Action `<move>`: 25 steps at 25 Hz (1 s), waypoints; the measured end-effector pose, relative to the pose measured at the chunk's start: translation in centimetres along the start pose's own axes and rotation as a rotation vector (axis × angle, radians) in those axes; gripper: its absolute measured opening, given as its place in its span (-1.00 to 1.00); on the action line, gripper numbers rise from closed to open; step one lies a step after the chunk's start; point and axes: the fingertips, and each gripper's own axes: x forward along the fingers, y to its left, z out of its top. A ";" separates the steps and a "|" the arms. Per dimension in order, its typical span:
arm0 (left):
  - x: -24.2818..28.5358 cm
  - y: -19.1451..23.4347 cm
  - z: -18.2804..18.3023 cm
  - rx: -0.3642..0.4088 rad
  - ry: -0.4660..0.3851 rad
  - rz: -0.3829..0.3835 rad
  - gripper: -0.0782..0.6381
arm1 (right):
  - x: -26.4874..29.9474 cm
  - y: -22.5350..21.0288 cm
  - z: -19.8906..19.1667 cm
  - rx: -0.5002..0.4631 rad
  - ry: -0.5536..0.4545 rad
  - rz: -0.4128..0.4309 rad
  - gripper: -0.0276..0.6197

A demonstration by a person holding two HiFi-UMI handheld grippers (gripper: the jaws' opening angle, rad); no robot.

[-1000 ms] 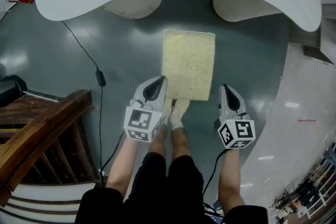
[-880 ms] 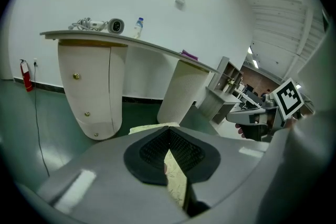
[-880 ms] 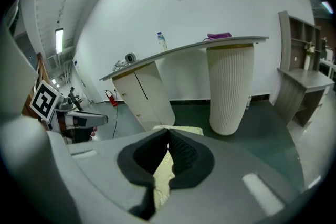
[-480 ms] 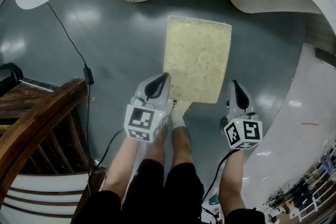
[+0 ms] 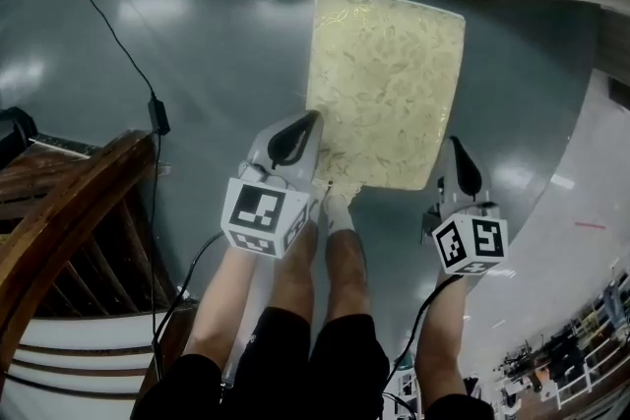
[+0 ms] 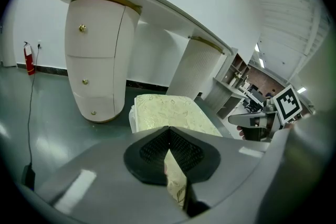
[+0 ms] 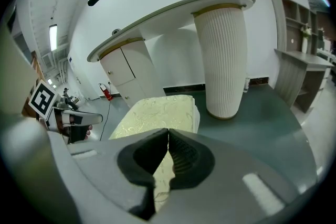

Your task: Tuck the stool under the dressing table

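The stool [image 5: 384, 84] has a cream patterned cushion and stands on the grey floor in front of the white dressing table [image 6: 157, 5]. My left gripper [image 5: 307, 121] is shut and empty, its tip over the stool's near left corner. My right gripper [image 5: 455, 148] is also shut and empty, just off the near right corner. In the left gripper view the stool [image 6: 168, 113] lies right beyond the closed left gripper [image 6: 168, 129]. The right gripper view shows the stool [image 7: 157, 113] past the closed right gripper [image 7: 168, 131]. The table's gap lies between its drawer pedestal [image 6: 97, 60] and ribbed pedestal [image 7: 226, 60].
A dark wooden frame [image 5: 69, 221] stands close at the left. A black cable [image 5: 118, 44] with an adapter [image 5: 156, 113] runs across the floor left of the stool. The person's feet [image 5: 335, 211] are at the stool's near edge. Shelving [image 7: 299, 60] stands at the right.
Both grippers have sunk toward the stool's near corners, still shut. The head view has dropped closer, so the stool looks larger and the tabletop has left the frame.
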 end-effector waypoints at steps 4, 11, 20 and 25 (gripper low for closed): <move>0.8 0.2 -1.9 -0.036 0.006 0.003 -0.76 | 0.7 -0.4 -1.3 -0.003 -0.001 -0.003 -0.90; 2.1 1.5 -4.0 -0.046 0.008 0.029 -0.76 | 2.6 -1.6 -2.5 0.020 -0.014 -0.005 -0.87; 3.6 1.9 -4.9 -0.134 0.034 0.000 -0.25 | 4.3 -2.6 -3.1 0.082 -0.008 0.002 -0.45; 3.7 1.6 -4.8 -0.145 0.010 -0.013 -0.18 | 4.7 -3.2 -3.5 0.148 0.000 0.037 -0.19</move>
